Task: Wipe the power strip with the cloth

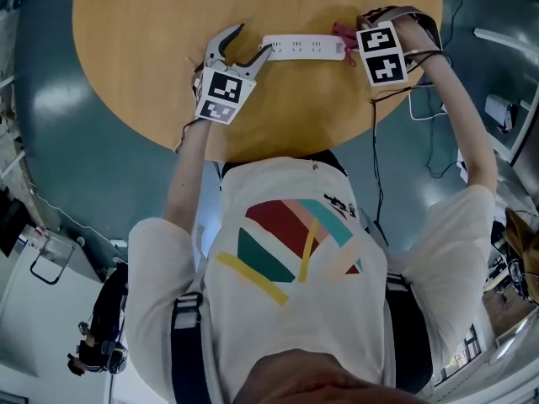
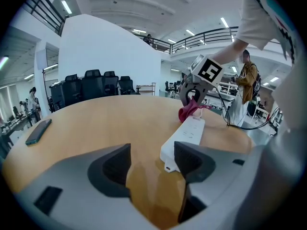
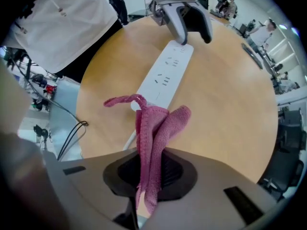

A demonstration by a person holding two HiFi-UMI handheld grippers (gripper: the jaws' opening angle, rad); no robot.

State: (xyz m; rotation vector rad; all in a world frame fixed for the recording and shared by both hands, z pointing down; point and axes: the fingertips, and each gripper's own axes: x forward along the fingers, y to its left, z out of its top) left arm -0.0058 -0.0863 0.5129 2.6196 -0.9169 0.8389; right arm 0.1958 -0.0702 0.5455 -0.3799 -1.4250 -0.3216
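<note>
Bearing surface: round wooden counter (image 1: 143, 74), mostly bare; a dark phone (image 2: 38, 131) lies near its far rim.
Room: teal floor (image 1: 50, 124) around the counter; black office chairs (image 2: 96, 83) beyond it.
Power strip (image 1: 303, 47): white, flat on the counter, between the two grippers.
Left gripper (image 2: 152, 159): fingers apart, the strip's near end between them, close against one finger.
Right gripper (image 3: 152, 171): fingers closed on the pink cloth (image 3: 153, 123), at the strip's other end.
Open room: bare wood beyond the left fingers; the counter's edge runs beside the right fingers.

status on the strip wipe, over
Left gripper jaws open, at one end of the strip. Right gripper shut on the cloth, at the strip's other end. Only a phone, far off.
</note>
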